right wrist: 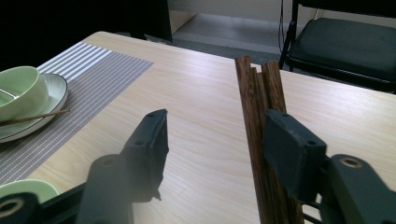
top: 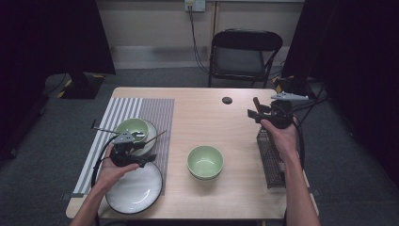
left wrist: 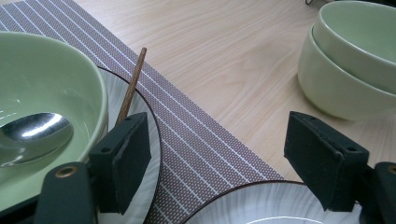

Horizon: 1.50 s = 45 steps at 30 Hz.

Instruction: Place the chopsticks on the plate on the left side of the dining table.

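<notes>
- The left gripper (left wrist: 217, 140) hangs over the striped placemat (left wrist: 196, 140). Its jaws are spread wide and nothing is held.
- One loose chopstick (left wrist: 132, 84) is propped on the rim of the small plate (left wrist: 152, 121), against the green bowl (left wrist: 46, 93) that holds the spoon (left wrist: 35, 133). If the near jaw is swung in carelessly, the stick could be knocked off the rim or the bowl nudged.
- The large plate (top: 136, 190) sits just under the left hand. Its edge could be clipped on a low approach.
- The stacked bowls (top: 205, 161) stand mid-table in any crossing path and could be bumped.
- The right gripper (right wrist: 212, 135) has its jaws apart. The chopstick bundle (right wrist: 257, 102) is seen against one pad only, with the other pad well clear, so no clamp is judged.
- If the bundle is moved before the jaws close, the sticks could tip, fan out or drop onto the table (right wrist: 205, 93). An off-centre close could scissor them.
- The wire rack (top: 270, 160) lies under the right forearm and could be snagged.
</notes>
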Available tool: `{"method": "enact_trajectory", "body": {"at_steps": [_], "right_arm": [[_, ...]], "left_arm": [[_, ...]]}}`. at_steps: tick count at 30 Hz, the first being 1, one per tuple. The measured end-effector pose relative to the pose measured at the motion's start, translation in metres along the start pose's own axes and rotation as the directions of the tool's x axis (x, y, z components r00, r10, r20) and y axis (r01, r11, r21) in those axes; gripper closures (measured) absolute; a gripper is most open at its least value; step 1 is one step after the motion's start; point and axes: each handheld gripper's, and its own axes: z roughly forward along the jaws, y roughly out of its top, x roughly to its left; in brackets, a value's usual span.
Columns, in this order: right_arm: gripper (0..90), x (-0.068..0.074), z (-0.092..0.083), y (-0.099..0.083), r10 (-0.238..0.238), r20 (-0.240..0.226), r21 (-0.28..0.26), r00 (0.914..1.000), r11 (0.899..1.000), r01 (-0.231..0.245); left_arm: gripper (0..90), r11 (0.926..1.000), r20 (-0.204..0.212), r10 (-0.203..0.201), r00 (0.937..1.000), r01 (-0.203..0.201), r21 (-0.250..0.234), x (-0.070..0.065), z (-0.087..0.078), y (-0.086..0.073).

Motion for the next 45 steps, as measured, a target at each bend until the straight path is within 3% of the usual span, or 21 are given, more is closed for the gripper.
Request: {"method": "enact_trajectory", "body": {"at_steps": [6, 10, 19, 23, 26, 29, 35, 45], "right_arm": [[46.9, 0.003, -0.005, -0.005, -0.011, -0.015, -0.011, 0.9998, 1.0, 0.011], [53.4, 0.002, -0.011, -0.007, -0.01, -0.03, -0.025, 0.9995, 1.0, 0.009], [69.9, 0.0, -0.018, -0.016, -0.017, -0.023, -0.013, 0.9996, 1.0, 0.017], [73.1, -0.002, -0.017, -0.021, -0.015, -0.002, 0.032, 0.9999, 0.999, 0.015], [78.0, -0.004, -0.016, -0.025, -0.004, 0.003, 0.035, 1.0, 0.999, 0.004], [80.1, -0.006, -0.02, -0.023, -0.001, 0.003, -0.014, 1.0, 1.0, 0.001], [81.5, -0.007, -0.025, -0.016, 0.002, 0.007, -0.032, 1.0, 0.999, -0.002], [81.3, -0.009, -0.021, -0.024, 0.001, 0.017, -0.005, 0.9998, 1.0, -0.001]], "left_arm": [[22.5, 1.0, -0.001, 0.0, 1.0, 0.0, -0.001, 0.0, 0.0, 0.0], [22.5, 1.0, -0.004, 0.004, 1.0, -0.004, 0.002, 0.0, 0.0, 0.001], [23.4, 1.0, -0.007, -0.004, 1.0, 0.004, -0.005, 0.0, 0.001, 0.001], [23.4, 1.0, -0.004, -0.004, 1.0, 0.004, -0.005, -0.001, 0.001, 0.002], [23.7, 1.0, -0.006, -0.005, 1.0, 0.005, -0.003, -0.001, 0.001, 0.002], [23.7, 1.0, -0.008, 0.001, 1.0, -0.001, 0.003, -0.001, 0.001, 0.002], [23.7, 1.0, -0.006, 0.001, 1.0, -0.001, 0.001, -0.002, 0.002, 0.002], [23.8, 1.0, 0.0, 0.0, 1.0, 0.0, -0.001, -0.002, 0.002, 0.002]]}}
